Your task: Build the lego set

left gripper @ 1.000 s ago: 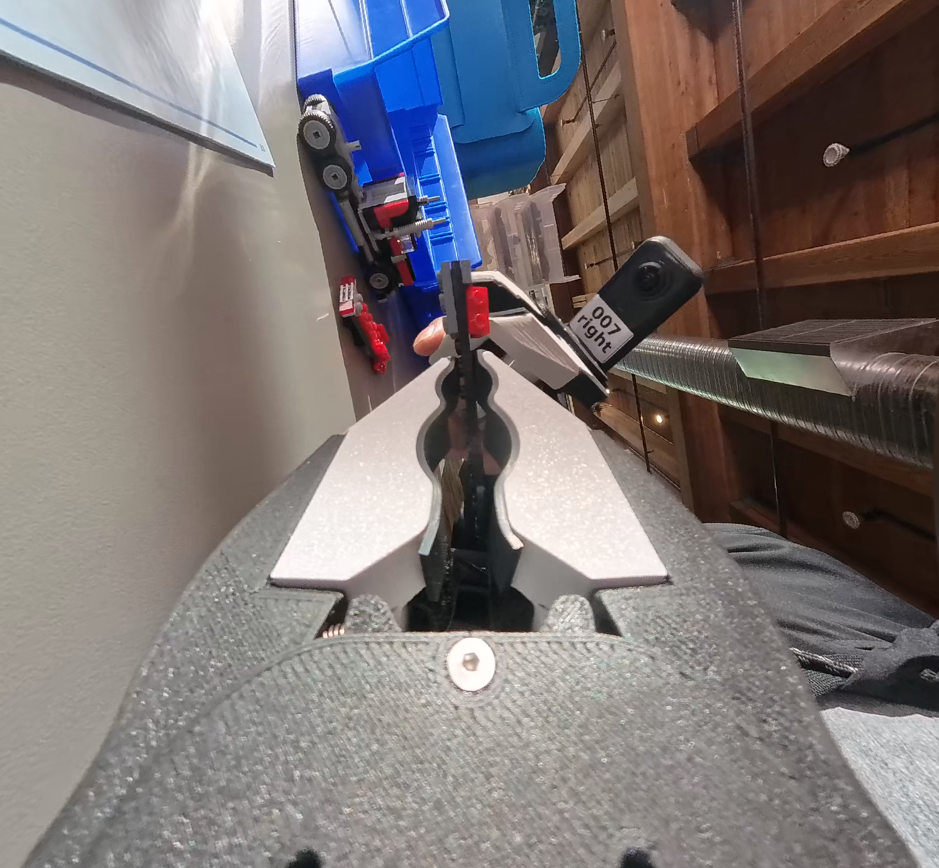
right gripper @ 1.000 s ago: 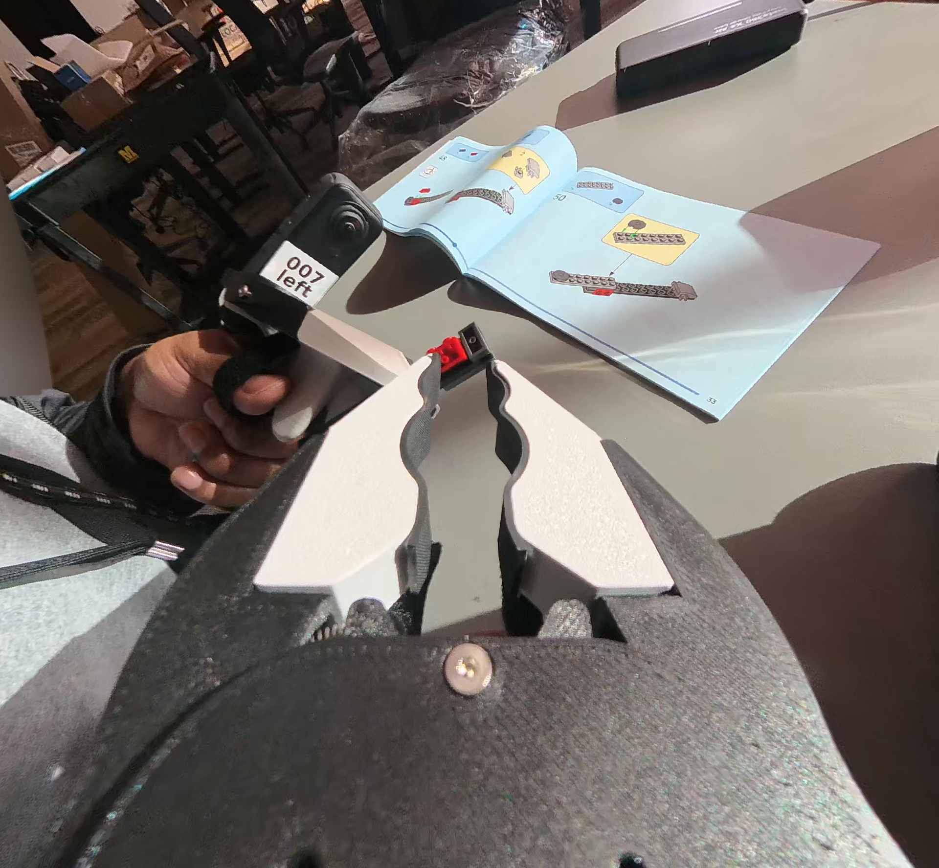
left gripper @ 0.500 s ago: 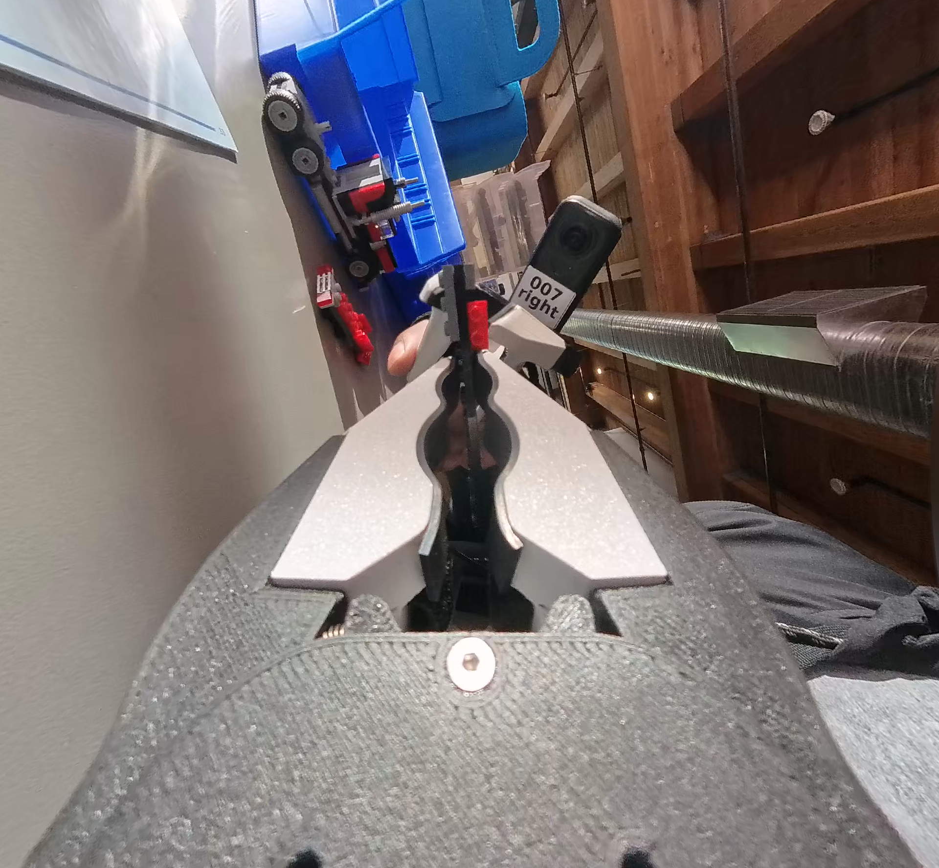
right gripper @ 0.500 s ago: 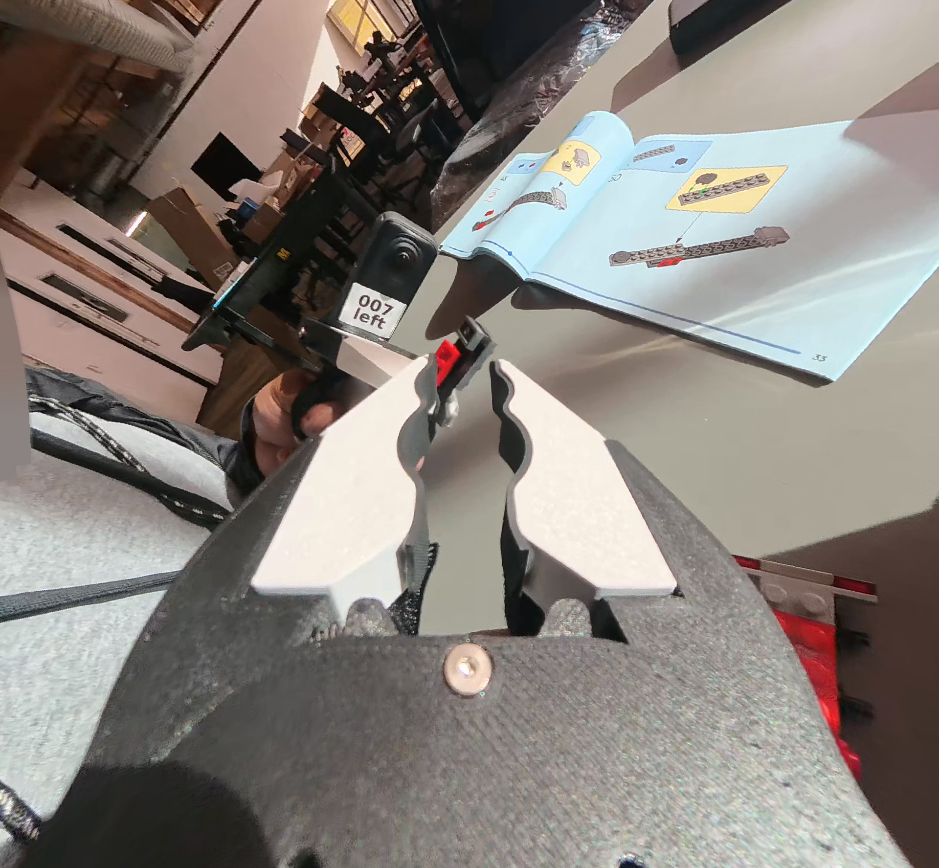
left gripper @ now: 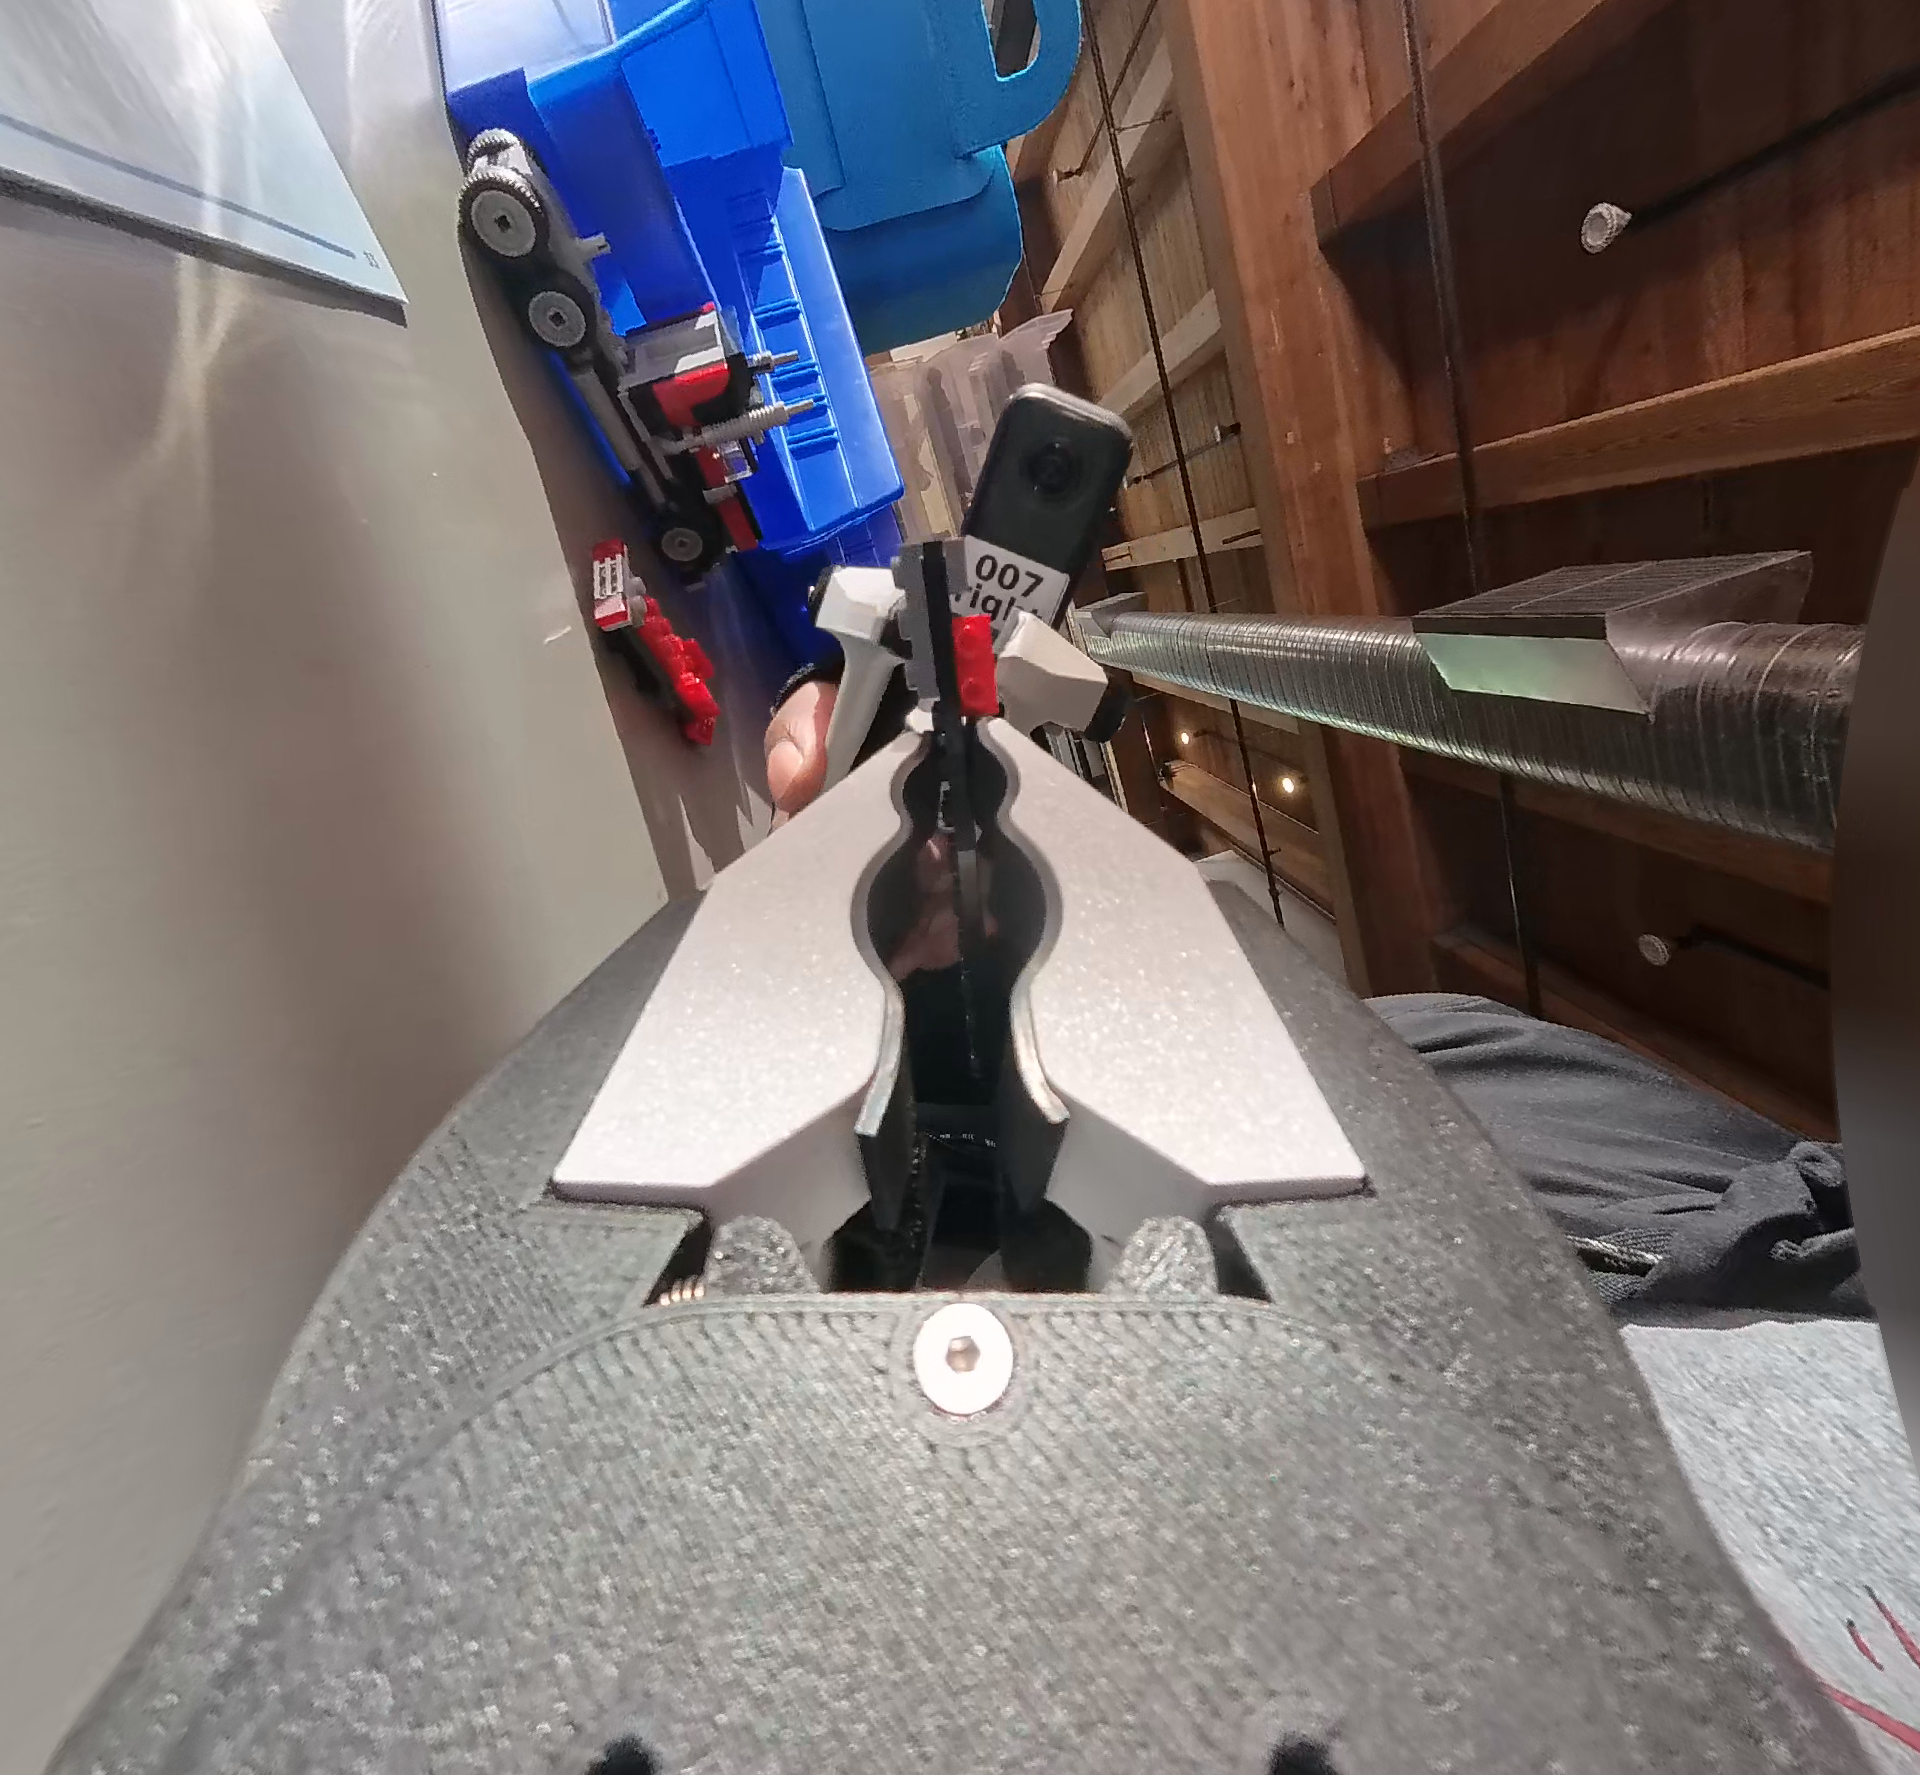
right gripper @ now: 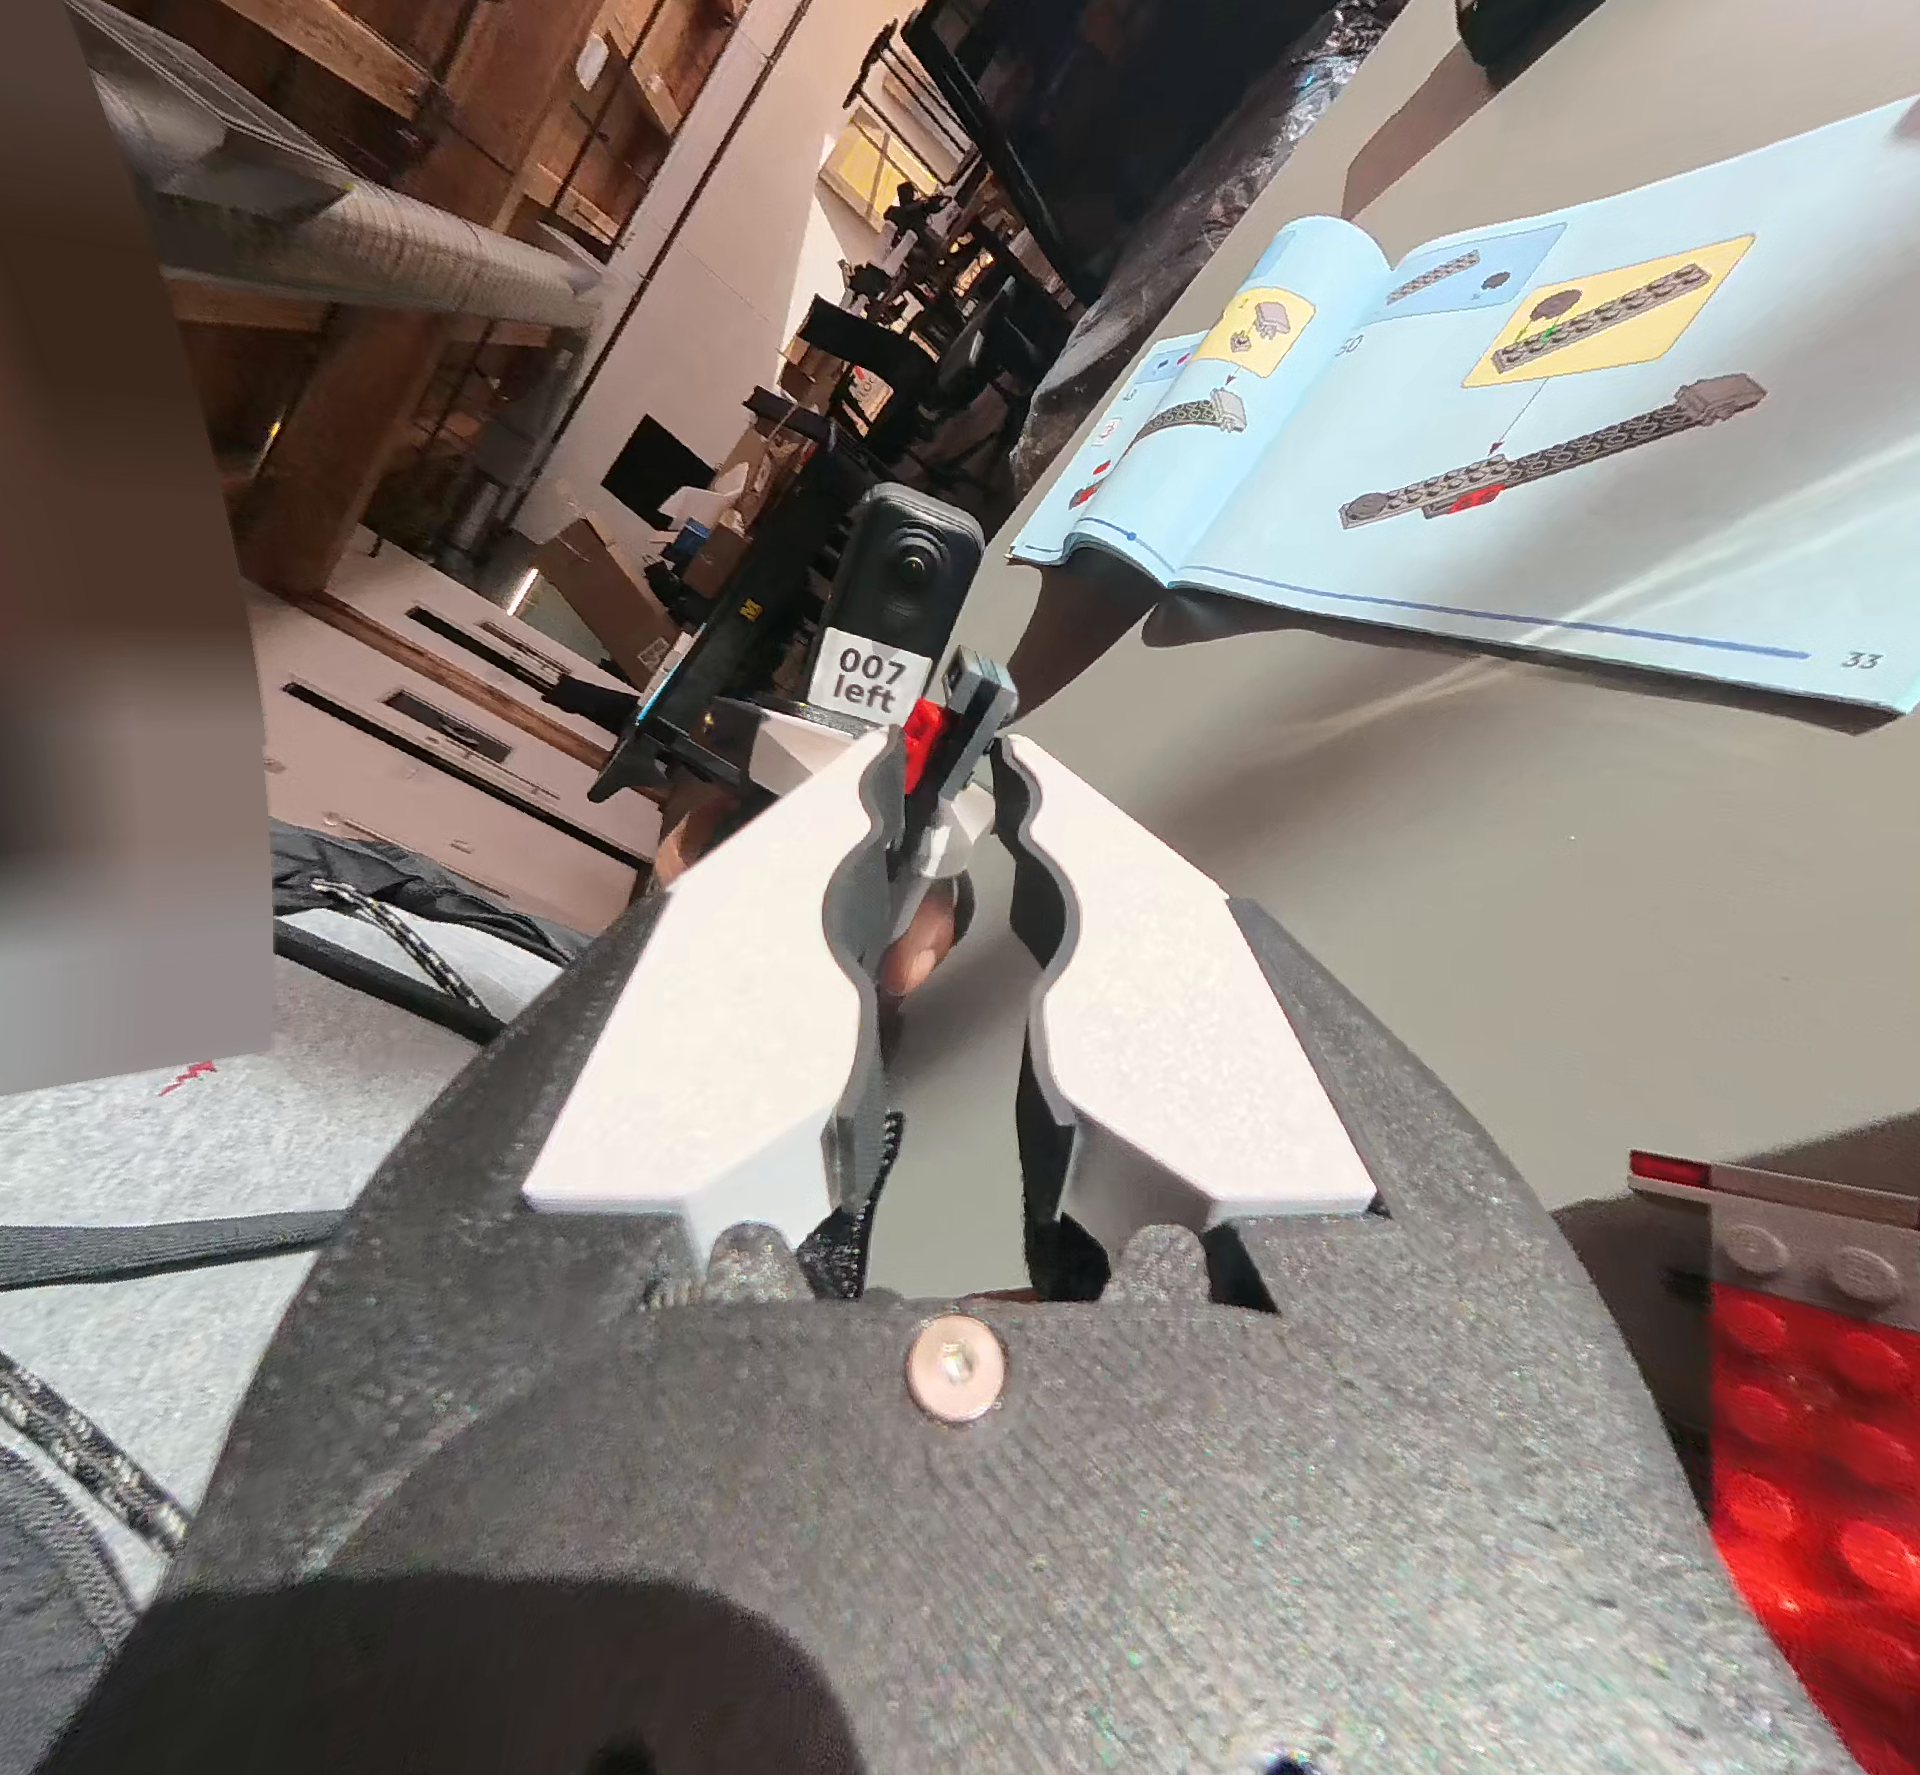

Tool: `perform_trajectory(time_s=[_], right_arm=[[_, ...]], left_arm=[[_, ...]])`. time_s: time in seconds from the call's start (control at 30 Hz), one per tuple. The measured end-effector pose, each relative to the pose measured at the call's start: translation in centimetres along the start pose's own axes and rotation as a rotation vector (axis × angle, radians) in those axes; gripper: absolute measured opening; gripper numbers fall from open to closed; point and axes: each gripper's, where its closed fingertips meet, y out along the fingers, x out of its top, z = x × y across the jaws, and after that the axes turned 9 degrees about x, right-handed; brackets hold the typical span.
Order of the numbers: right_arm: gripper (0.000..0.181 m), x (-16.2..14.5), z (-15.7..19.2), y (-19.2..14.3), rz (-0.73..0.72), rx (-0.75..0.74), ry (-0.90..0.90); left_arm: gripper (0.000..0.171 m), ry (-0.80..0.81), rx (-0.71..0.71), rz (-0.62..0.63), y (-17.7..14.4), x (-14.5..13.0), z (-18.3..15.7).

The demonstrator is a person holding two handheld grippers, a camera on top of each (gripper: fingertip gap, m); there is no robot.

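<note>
Mid-assembly. My left gripper [left gripper: 951, 738] jaws clamp long black strip [left gripper: 964, 852], red brick [left gripper: 975, 676] near its tip, held above tabletop [right gripper: 1455, 894]. Right gripper [right gripper: 940, 754] jaws parted, straddling that tip. Next, I judge: squeeze brick home, check booklet [right gripper: 1558, 520]. Truck [left gripper: 665, 416] waits by blue bin [left gripper: 727, 167].

The bench [right gripper: 1403, 894] is plain grey. The booklet [right gripper: 1558, 520] is pale blue with yellow panels. The bin [left gripper: 707, 167] at upper centre is bright blue. The held lego strip [left gripper: 940, 655] is black and grey with a red brick. The truck [left gripper: 665, 416] is grey, black, red. Each gripper has white fingers [left gripper: 748, 977].
</note>
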Motion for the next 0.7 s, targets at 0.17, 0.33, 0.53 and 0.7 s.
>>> perform_trajectory(time_s=[0.17, 0.33, 0.53, 0.7], right_arm=[[0.021, 0.0, -0.4, -0.2, 0.046, -0.085, -0.095], [0.024, 0.6, -1.4, -1.3, 0.131, -0.316, -0.267], [0.023, 0.6, -0.8, -0.3, 0.224, -0.470, -0.310], [0.023, 0.2, -1.3, 0.8, 0.264, -0.533, -0.308]], left_arm=[[0.006, -0.001, 0.018, -0.006, 0.0, 0.1, 0.2], [0.005, 0.047, 0.092, -0.043, -0.2, 0.6, 0.9], [0.005, 0.149, 0.238, -0.128, -0.4, 1.4, 2.0], [0.004, 0.184, 0.312, -0.203, -0.9, 2.2, 2.6]])
